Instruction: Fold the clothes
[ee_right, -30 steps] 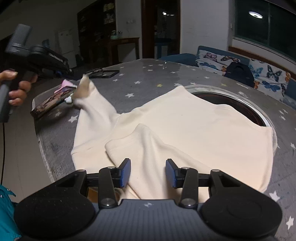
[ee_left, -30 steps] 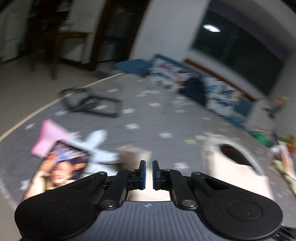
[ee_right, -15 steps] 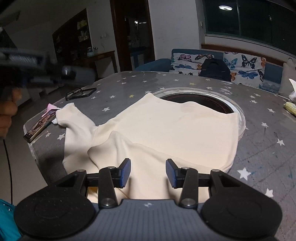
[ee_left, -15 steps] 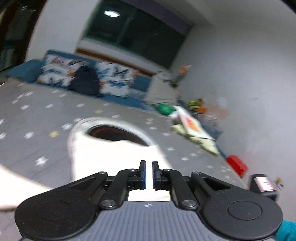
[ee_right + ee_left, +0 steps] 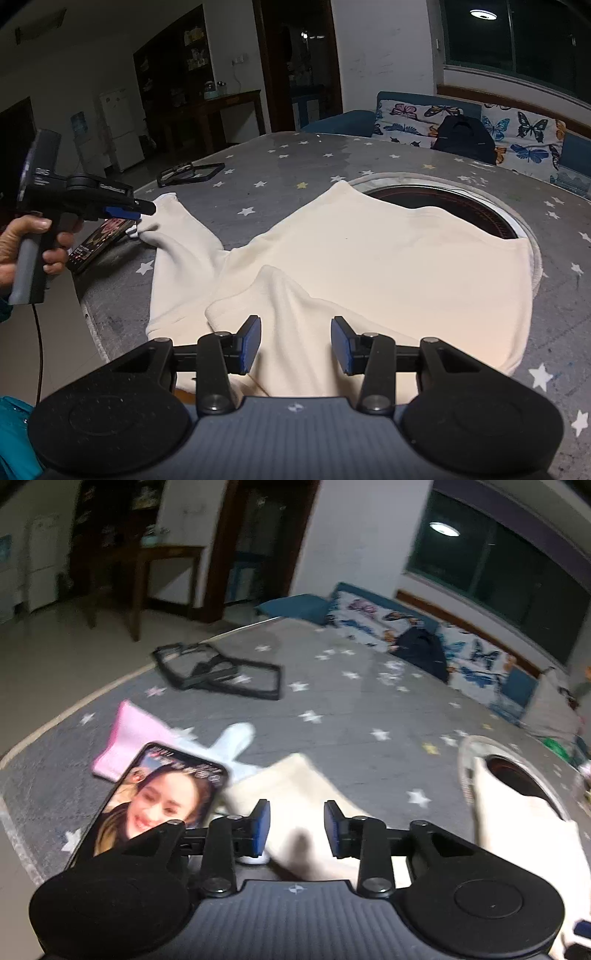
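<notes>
Sweater (image 5: pixel 369 266) lies spread with one sleeve folded near your unclenched right gripper (image 5: pixel 295 341), while your left gripper (image 5: pixel 295 821), jaws parted, seemingly lines up the far-left cuff (image 5: pixel 164 206).

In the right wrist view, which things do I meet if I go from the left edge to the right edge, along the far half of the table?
Left hand-held gripper → phone → sleeve cuff → black frames → round dark opening → backpack.

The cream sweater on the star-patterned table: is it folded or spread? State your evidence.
Mostly spread. The cream sweater lies flat on the table, one sleeve stretched out; another part lies doubled over its front.
</notes>
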### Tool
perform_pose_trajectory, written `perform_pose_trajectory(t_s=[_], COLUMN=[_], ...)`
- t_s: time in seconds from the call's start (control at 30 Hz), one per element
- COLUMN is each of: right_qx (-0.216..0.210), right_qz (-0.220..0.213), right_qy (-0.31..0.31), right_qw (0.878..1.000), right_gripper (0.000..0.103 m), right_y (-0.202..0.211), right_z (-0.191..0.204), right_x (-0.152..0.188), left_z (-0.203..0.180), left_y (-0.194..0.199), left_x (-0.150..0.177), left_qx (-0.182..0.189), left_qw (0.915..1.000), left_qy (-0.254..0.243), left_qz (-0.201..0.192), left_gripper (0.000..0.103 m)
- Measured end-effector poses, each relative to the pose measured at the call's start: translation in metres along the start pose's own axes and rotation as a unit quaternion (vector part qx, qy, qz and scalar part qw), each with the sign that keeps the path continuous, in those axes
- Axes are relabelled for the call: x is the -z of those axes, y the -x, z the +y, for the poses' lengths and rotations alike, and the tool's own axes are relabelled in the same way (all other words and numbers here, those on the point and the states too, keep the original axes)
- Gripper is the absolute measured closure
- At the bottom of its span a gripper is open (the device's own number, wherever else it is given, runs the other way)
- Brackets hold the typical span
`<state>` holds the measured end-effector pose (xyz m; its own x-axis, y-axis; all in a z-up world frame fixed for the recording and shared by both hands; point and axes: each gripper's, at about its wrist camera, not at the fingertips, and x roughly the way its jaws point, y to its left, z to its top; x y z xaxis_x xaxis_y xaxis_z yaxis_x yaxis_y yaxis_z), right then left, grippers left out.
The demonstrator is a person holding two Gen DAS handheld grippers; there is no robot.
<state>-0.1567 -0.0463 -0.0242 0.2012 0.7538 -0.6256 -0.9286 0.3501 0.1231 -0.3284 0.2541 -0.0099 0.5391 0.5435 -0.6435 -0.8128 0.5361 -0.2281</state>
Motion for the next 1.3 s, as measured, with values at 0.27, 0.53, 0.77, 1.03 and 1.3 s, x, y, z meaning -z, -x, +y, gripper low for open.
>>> perform_pose_trajectory(t_s=[0.27, 0.53, 0.77, 1.03, 1.3], right_qx=[0.003, -0.001, 0.003, 0.006, 0.006], right_qz=[0.009, 0.01, 0.008, -0.001, -0.011], right_qy=[-0.003, -0.004, -0.006, -0.007, -0.012], right_qw=[1.0, 1.0, 1.0, 1.0, 1.0], right_gripper=[0.06, 0.06, 0.06, 0.06, 0.06], right_y=[-0.004, -0.008, -0.005, -0.001, 0.008], right_z=[0.0, -0.001, -0.001, -0.001, -0.003], right_x=[0.001, 0.001, 0.002, 0.0, -0.007], left_z=[0.009, 0.01, 0.01, -0.023, -0.07], left_y=[0.0, -0.001, -0.01, 0.022, 0.059], left_x=[0.002, 0.001, -0.003, -0.003, 0.021], left_qx=[-0.02, -0.037, -0.032, 0.087, 0.277], left_qw=[0.9995, 0.9989, 0.9991, 0.9959, 0.9576], left_qy=[0.024, 0.027, 0.027, 0.005, -0.076], left_qz=[-0.001, -0.003, 0.003, -0.022, -0.022], left_gripper=[0.065, 0.058, 0.091, 0.098, 0.098])
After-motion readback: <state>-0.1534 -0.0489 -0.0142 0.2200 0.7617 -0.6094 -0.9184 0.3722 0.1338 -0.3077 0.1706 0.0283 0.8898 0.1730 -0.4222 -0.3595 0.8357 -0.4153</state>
